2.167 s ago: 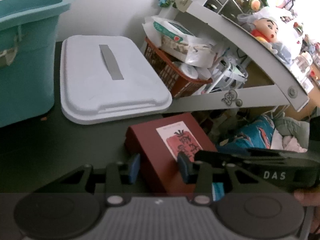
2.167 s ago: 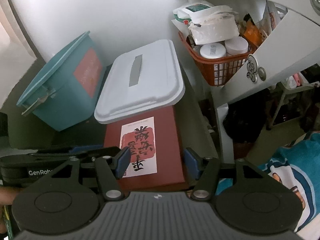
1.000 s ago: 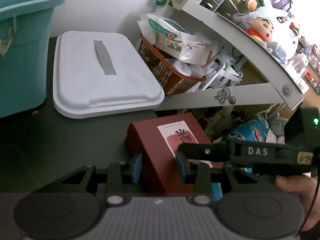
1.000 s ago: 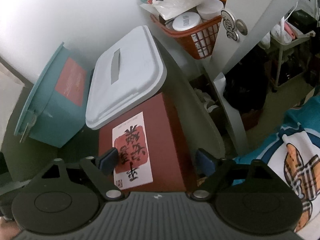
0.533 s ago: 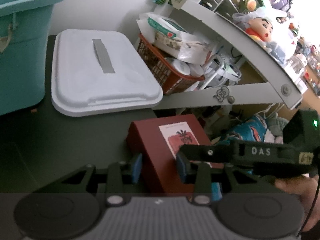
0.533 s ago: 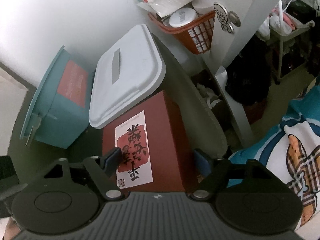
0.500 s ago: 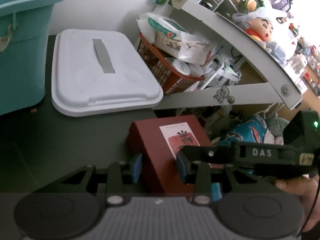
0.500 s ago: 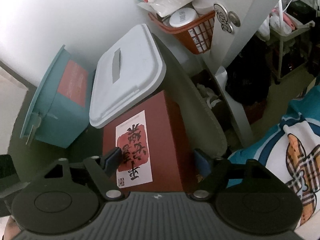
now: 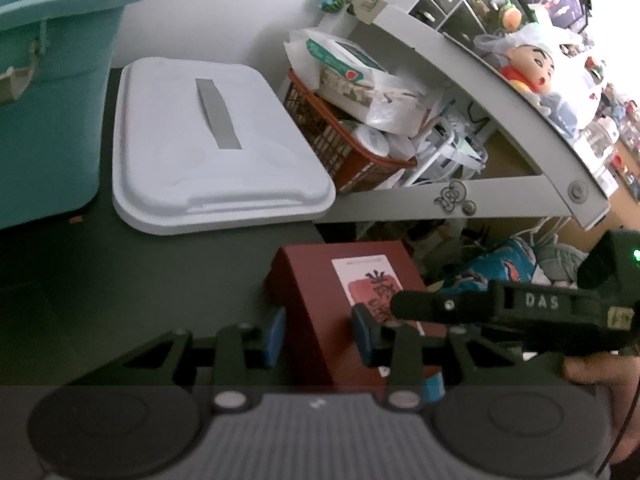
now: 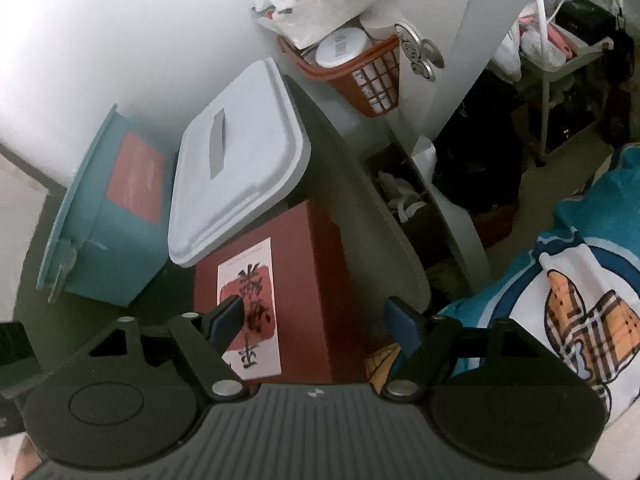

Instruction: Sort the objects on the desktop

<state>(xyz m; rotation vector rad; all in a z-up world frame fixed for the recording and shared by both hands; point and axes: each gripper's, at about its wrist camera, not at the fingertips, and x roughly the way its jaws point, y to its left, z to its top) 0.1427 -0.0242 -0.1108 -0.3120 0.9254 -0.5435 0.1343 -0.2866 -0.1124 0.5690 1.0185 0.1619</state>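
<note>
On the dark surface (image 9: 120,280) in front of me, at the far left, stands a teal bin (image 9: 48,92), with a red label on its side in my right view. Just to its right lies a white lid (image 9: 208,144) with a grey strip down its middle, flat on the surface. Nearer to me, close by the lid's front edge, sits the dark red box (image 9: 320,304), which carries a white label with red and black characters; its far corner is just beside the lid, and I cannot tell whether they touch.

My left hand-held gripper (image 9: 320,334) straddles the box's near left corner, its blue pads narrow and pressed against the two sides, so I am grasping the box there. My right hand-held gripper (image 10: 314,320) hangs over the box's near end with its jaws spread wide: one blue pad sits over the label, the other stands clear off the box's right side, gripping nothing. Those jaws have just been closing a little, with the box below them. In my left view the right tool's black body crosses over the box's label, my hand (image 9: 600,376) behind it.

Further right an orange basket (image 10: 360,68) filled with packets and white tubs sits beside a white shelf frame (image 9: 500,200).
</note>
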